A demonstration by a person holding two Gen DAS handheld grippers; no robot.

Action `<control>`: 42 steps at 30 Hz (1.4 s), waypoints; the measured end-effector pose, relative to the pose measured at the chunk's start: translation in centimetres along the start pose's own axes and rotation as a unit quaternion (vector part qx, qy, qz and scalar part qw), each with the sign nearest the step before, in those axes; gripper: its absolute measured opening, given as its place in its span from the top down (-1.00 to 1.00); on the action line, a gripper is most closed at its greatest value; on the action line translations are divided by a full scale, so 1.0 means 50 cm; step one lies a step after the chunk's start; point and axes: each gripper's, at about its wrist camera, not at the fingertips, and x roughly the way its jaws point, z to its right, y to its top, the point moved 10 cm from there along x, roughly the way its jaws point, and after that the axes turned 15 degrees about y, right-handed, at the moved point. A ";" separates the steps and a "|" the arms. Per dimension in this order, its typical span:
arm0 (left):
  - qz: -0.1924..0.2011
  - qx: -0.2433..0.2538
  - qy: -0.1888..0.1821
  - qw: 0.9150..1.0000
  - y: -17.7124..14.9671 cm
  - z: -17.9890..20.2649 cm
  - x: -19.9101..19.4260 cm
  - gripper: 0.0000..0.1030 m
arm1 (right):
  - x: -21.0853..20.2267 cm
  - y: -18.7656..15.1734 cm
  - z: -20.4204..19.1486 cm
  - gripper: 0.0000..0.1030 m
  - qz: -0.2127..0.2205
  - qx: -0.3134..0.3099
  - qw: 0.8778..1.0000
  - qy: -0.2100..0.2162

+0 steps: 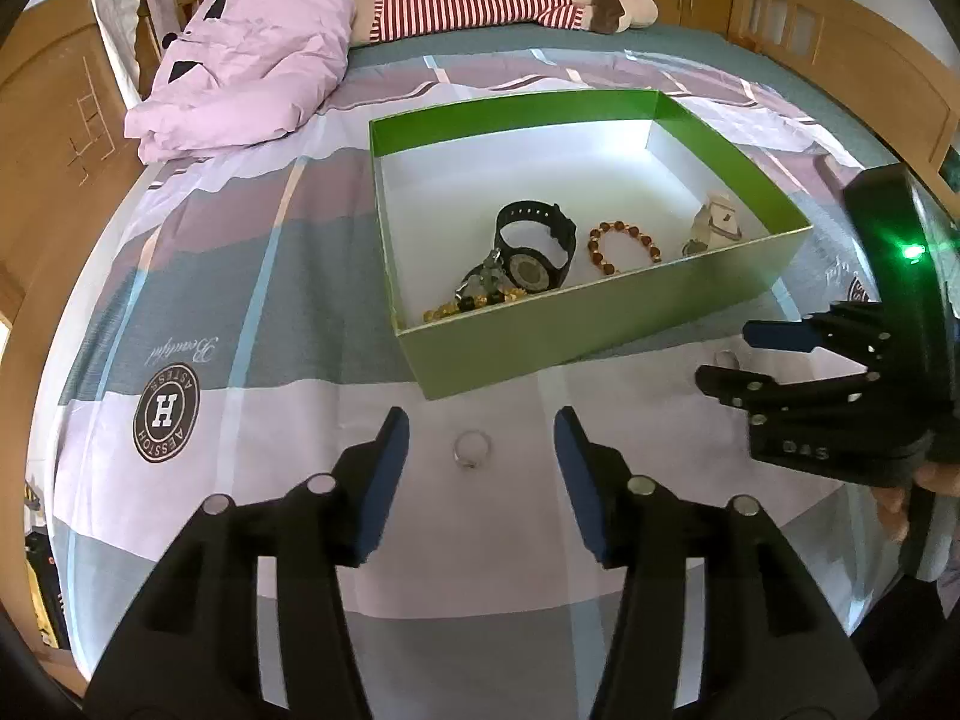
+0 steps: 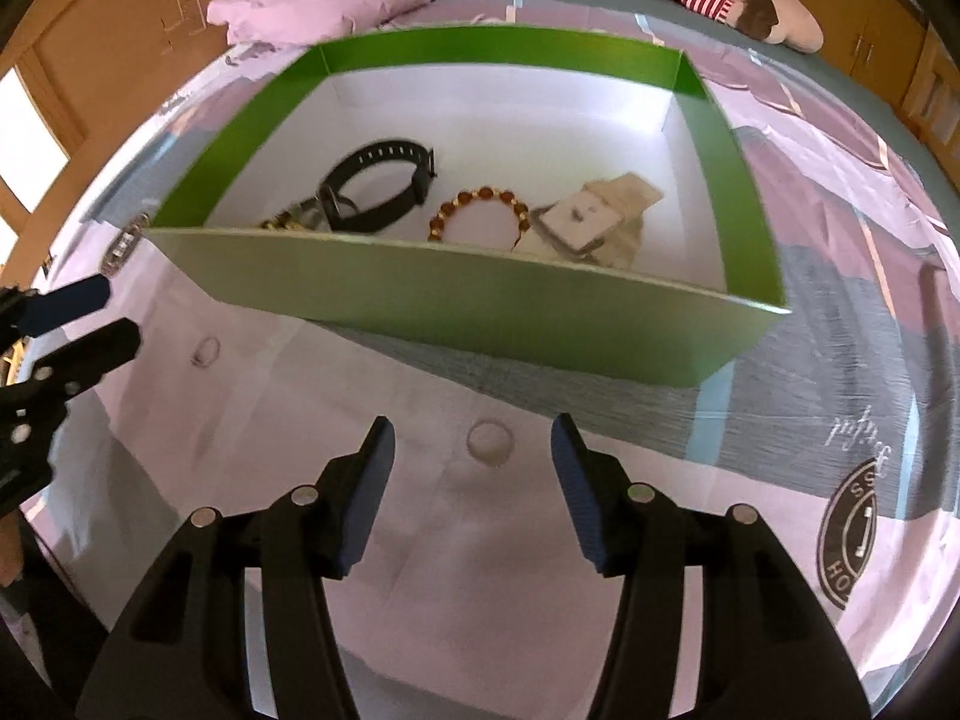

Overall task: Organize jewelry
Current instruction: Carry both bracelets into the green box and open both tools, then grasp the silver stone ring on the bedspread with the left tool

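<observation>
A green box (image 1: 600,324) with a white floor sits on the bedspread. In it lie a black watch (image 1: 534,246), a brown bead bracelet (image 1: 624,243), a gold-and-black bead string (image 1: 474,303) and a white square watch (image 2: 579,222). A silver ring (image 1: 471,450) lies on the sheet in front of the box, between the spread fingers of my left gripper (image 1: 480,423), which is open and touches nothing. A second, pale ring (image 2: 491,441) lies on the sheet between the fingers of my right gripper (image 2: 473,425), also open and apart from it.
A crumpled pink garment (image 1: 240,60) and a red-striped plush toy (image 1: 480,0) lie at the far side of the bed. Wooden bed rails (image 1: 54,138) run along both sides. Each gripper shows at the edge of the other's view.
</observation>
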 end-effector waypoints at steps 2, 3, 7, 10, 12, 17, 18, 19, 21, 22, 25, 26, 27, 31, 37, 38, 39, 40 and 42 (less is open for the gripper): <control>-0.002 -0.001 0.000 1.000 -0.001 -0.002 0.002 -0.03 | 0.015 -0.001 0.004 -0.07 -0.002 -0.003 1.000 -0.007; -0.004 -0.002 0.000 1.000 -0.001 -0.003 0.004 -0.05 | 0.026 -0.002 0.005 -0.07 -0.004 -0.006 1.000 -0.010; -0.019 -0.009 -0.001 1.000 -0.008 -0.009 0.017 -0.07 | 0.041 0.000 0.003 0.30 -0.004 -0.021 1.000 -0.017; -0.051 -0.031 -0.022 0.998 -0.019 -0.013 0.038 -0.08 | 0.036 -0.003 -0.003 0.74 -0.011 -0.017 1.000 -0.006; -0.084 -0.062 -0.043 0.994 -0.029 -0.026 0.059 -0.08 | 0.032 -0.008 -0.003 0.91 -0.016 -0.013 1.000 -0.001; -0.131 -0.131 -0.068 0.980 -0.044 -0.059 0.101 -0.15 | 0.002 -0.005 0.001 0.92 -0.004 0.002 1.000 0.015; -0.138 -0.141 -0.072 0.978 -0.046 -0.061 0.110 -0.15 | -0.006 -0.004 0.004 0.92 -0.001 0.006 1.000 0.018; -0.142 -0.145 -0.075 0.976 -0.048 -0.060 0.114 -0.15 | -0.013 -0.001 0.008 0.89 0.001 0.013 1.000 0.020; -0.149 -0.144 -0.077 0.975 -0.054 -0.050 0.125 -0.15 | -0.029 0.001 0.025 0.82 0.008 0.033 0.999 0.019; -0.151 -0.139 -0.076 0.976 -0.057 -0.042 0.130 -0.15 | -0.034 0.002 0.030 0.81 0.011 0.040 0.999 0.017; -0.149 -0.118 -0.058 0.980 -0.065 -0.022 0.138 -0.15 | -0.035 0.004 0.044 0.76 0.013 0.054 0.998 0.010; -0.144 -0.112 -0.049 0.982 -0.064 -0.018 0.139 -0.15 | -0.035 0.002 0.047 0.57 0.011 0.057 0.998 0.010; -0.138 -0.107 -0.042 0.984 -0.060 -0.014 0.141 -0.15 | -0.034 0.000 0.050 0.46 0.010 0.062 0.998 0.009; -0.126 -0.095 -0.030 0.987 -0.046 -0.003 0.146 0.10 | -0.033 -0.002 0.044 0.37 0.009 0.053 0.999 0.009; -0.123 -0.073 -0.036 0.989 -0.044 0.004 0.139 0.57 | 0.000 -0.013 -0.015 0.37 -0.011 -0.028 1.000 -0.006; -0.123 -0.073 -0.038 0.989 -0.045 0.004 0.138 0.63 | 0.008 -0.017 -0.020 0.37 -0.017 -0.037 0.999 -0.013; -0.124 -0.074 -0.039 0.989 -0.045 0.002 0.138 0.66 | 0.019 -0.023 -0.024 0.37 -0.024 -0.048 0.998 -0.020; -0.125 -0.080 -0.042 0.988 -0.046 -0.002 0.138 0.66 | 0.026 -0.025 -0.025 0.38 -0.028 -0.052 0.998 -0.023; -0.129 -0.090 -0.048 0.986 -0.042 0.000 0.142 0.66 | 0.036 -0.028 -0.026 0.51 -0.031 -0.057 0.998 -0.024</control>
